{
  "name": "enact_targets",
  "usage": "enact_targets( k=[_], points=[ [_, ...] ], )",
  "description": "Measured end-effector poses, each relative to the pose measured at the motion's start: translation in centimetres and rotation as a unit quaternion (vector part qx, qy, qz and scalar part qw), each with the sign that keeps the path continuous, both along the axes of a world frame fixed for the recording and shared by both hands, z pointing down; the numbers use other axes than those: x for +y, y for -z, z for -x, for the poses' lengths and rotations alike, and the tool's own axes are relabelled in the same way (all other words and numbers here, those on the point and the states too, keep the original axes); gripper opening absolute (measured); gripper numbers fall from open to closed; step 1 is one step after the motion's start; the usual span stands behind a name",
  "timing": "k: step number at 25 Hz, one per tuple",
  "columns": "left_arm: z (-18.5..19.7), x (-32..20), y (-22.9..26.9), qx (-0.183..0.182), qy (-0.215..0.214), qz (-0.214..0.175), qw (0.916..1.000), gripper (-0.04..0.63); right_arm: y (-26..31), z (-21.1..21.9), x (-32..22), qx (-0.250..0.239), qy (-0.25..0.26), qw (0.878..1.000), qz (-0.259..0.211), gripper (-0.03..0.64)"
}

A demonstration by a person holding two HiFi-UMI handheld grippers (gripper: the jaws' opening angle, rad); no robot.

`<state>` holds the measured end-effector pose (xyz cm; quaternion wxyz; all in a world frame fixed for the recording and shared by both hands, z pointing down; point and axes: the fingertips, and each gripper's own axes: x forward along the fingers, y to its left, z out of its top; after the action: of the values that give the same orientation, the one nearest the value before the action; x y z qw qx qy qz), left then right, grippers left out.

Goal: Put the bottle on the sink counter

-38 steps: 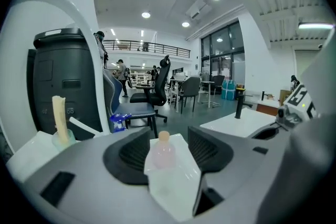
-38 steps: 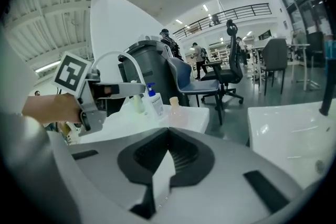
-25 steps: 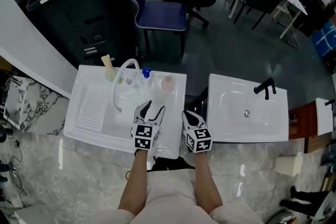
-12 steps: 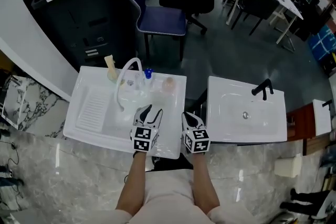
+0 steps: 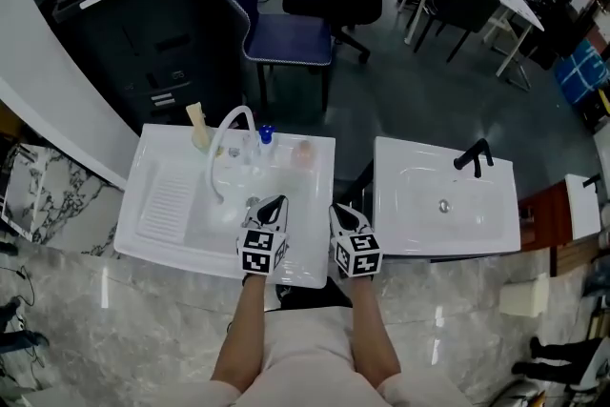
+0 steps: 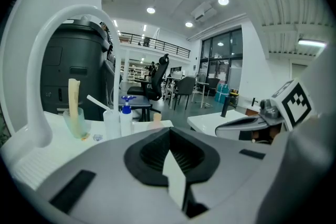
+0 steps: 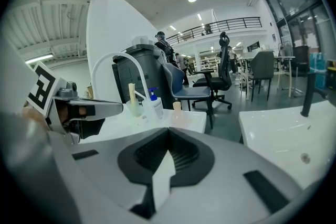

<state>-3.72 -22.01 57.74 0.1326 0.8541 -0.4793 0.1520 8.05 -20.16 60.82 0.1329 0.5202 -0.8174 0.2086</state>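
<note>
A clear bottle with a blue pump (image 5: 266, 136) stands at the back of the white sink counter (image 5: 162, 200), next to the arched white tap (image 5: 221, 148). A small peach bottle (image 5: 303, 151) stands to its right. In the left gripper view the pump bottle (image 6: 126, 115) and the peach bottle (image 6: 157, 118) are well ahead of the jaws. My left gripper (image 5: 274, 205) is over the basin's front, shut and empty. My right gripper (image 5: 341, 211) is beside it at the counter's right front corner, also shut with nothing in it.
A cup with a beige stick (image 5: 197, 125) stands at the counter's back left. A second white basin with a black tap (image 5: 477, 157) is to the right, across a gap. A blue chair (image 5: 281, 29) and a dark cabinet (image 5: 133, 24) are behind the sinks.
The left gripper's jaws, spread wide a second ago, have come together. Both grippers stay at nearly the same place at the sink's front edge.
</note>
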Motion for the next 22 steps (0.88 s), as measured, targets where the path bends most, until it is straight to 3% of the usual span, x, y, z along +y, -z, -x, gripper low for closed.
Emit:
enact_targets(
  k=[22],
  points=[
    [0.89,-0.04,0.03,0.005,0.003,-0.006,1.0,0.006,0.22,0.65,-0.33,0.011,0.01,1.0,-0.004,0.005]
  ],
)
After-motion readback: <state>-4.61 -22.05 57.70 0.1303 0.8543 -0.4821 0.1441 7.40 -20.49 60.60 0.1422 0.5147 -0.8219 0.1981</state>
